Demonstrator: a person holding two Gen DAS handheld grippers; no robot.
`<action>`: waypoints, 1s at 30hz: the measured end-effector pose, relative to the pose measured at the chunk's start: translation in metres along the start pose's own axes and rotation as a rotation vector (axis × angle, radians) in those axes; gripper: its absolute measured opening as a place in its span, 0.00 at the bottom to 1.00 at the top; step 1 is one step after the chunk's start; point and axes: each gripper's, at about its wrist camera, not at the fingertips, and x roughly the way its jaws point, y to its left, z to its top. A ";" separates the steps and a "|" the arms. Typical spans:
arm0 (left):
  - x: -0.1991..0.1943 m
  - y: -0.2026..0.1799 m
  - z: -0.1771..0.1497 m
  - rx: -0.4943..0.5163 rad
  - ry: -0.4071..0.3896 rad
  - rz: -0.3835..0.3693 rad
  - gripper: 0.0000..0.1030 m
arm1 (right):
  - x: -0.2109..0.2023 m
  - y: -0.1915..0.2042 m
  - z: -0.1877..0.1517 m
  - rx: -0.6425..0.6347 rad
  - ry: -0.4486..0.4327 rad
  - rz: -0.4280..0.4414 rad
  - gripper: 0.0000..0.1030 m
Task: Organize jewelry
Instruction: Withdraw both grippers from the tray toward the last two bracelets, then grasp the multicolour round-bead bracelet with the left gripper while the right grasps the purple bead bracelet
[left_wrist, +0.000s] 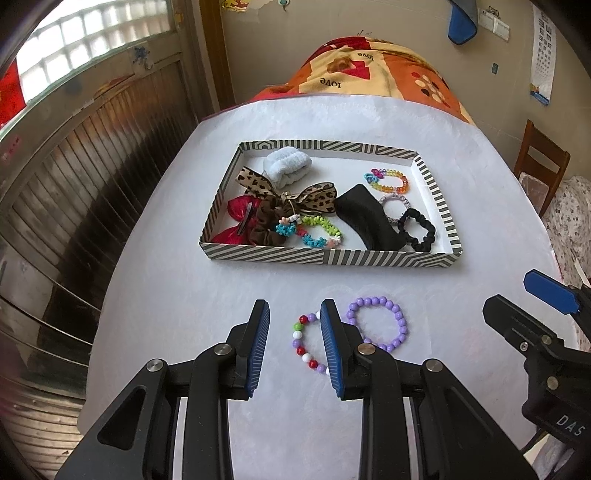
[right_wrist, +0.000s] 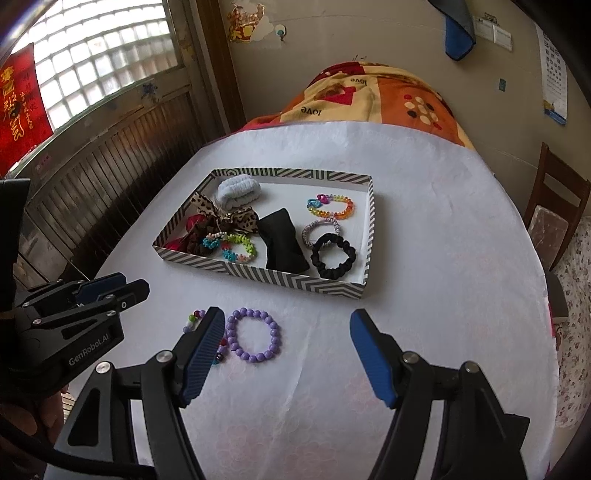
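Note:
A striped tray (left_wrist: 325, 256) (right_wrist: 266, 275) on the white table holds hair ties, bows and bead bracelets. Two bracelets lie on the cloth in front of it: a multicolour bead bracelet (left_wrist: 303, 343) (right_wrist: 192, 320) and a purple bead bracelet (left_wrist: 380, 325) (right_wrist: 254, 335), touching side by side. My left gripper (left_wrist: 294, 314) is open, its fingers straddling the left arc of the multicolour bracelet; the right finger hides part of it. My right gripper (right_wrist: 288, 325) is wide open and empty, with the purple bracelet between its fingers, close to the left one.
The white cloth (left_wrist: 332, 398) covers a table with rounded edges. A patterned blanket (left_wrist: 373, 70) lies beyond its far end. A wooden chair (right_wrist: 554, 218) stands at the right. Wood panelling and a glass-block window (right_wrist: 96, 55) are on the left.

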 end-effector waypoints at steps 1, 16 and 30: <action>0.001 0.001 0.000 -0.001 0.004 -0.001 0.10 | 0.001 0.001 0.000 -0.002 0.004 0.000 0.72; 0.058 0.026 -0.017 -0.094 0.203 -0.132 0.10 | 0.075 -0.004 -0.019 -0.024 0.142 0.005 0.71; 0.105 0.023 -0.026 -0.085 0.306 -0.150 0.10 | 0.135 0.014 -0.025 -0.144 0.219 -0.035 0.49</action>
